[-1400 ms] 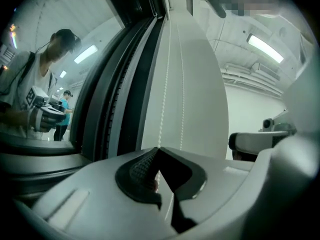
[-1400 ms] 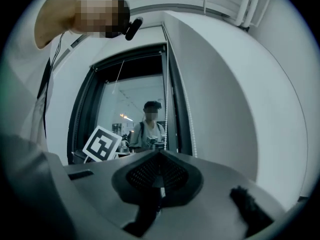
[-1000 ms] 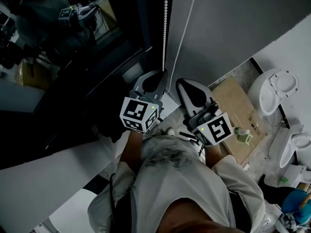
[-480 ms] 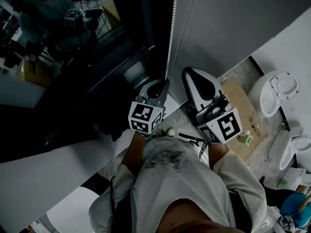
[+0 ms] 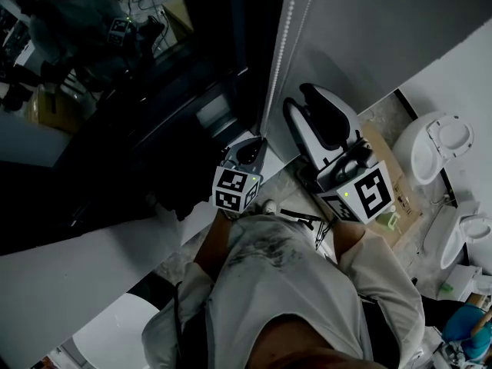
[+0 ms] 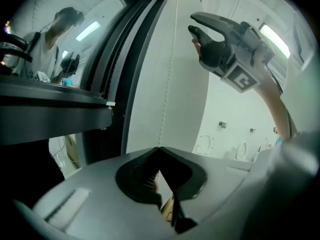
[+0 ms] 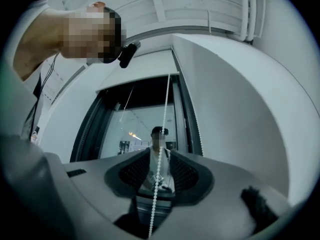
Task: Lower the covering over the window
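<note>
A white bead chain hangs beside the dark window, along the edge of the grey wall. My left gripper is the lower one, shut on the bead chain, which rises straight up from its closed tips. My right gripper is higher on the same chain. Its jaws are opening, and the bead chain runs freely through the gap without touching either pad. In the right gripper view a pale panel spans the top of the window opening. The right gripper also shows in the left gripper view.
White toilet bowls stand on the floor to the right. A flat cardboard sheet and a small green bottle lie below the right gripper. The window glass reflects a person.
The left gripper has come down with the chain in its grip. The right gripper has moved up along the chain and its jaws have parted, letting go of it.
</note>
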A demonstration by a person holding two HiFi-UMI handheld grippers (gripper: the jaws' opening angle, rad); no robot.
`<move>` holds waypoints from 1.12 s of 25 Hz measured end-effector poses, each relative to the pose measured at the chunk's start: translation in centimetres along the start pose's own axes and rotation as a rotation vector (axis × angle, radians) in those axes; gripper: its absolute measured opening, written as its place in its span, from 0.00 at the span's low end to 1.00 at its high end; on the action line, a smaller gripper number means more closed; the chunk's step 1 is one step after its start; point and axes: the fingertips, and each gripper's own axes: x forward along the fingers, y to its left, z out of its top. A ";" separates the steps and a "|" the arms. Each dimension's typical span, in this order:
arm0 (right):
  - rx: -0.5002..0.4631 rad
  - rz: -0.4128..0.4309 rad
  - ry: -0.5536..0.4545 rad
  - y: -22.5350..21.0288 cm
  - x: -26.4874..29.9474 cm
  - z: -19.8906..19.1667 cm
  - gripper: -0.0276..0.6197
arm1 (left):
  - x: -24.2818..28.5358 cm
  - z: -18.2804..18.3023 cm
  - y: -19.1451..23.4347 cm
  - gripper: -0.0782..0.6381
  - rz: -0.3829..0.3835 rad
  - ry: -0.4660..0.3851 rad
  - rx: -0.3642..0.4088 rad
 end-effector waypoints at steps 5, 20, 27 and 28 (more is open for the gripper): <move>-0.033 0.018 0.012 0.1 0.8 0.3 0.28 | 0.3 -2.9 -0.8 0.12 -0.012 0.066 -0.001; -0.043 -0.007 0.028 0.3 3.5 0.2 0.09 | 0.2 -8.1 -1.2 0.12 -0.039 0.165 -0.030; -0.053 0.005 0.032 1.0 3.6 -0.1 0.08 | -0.3 -7.1 -1.5 0.13 -0.090 0.141 -0.053; -0.056 0.001 0.037 0.9 3.6 -0.2 0.08 | -0.4 -6.6 -1.6 0.16 -0.105 0.128 -0.063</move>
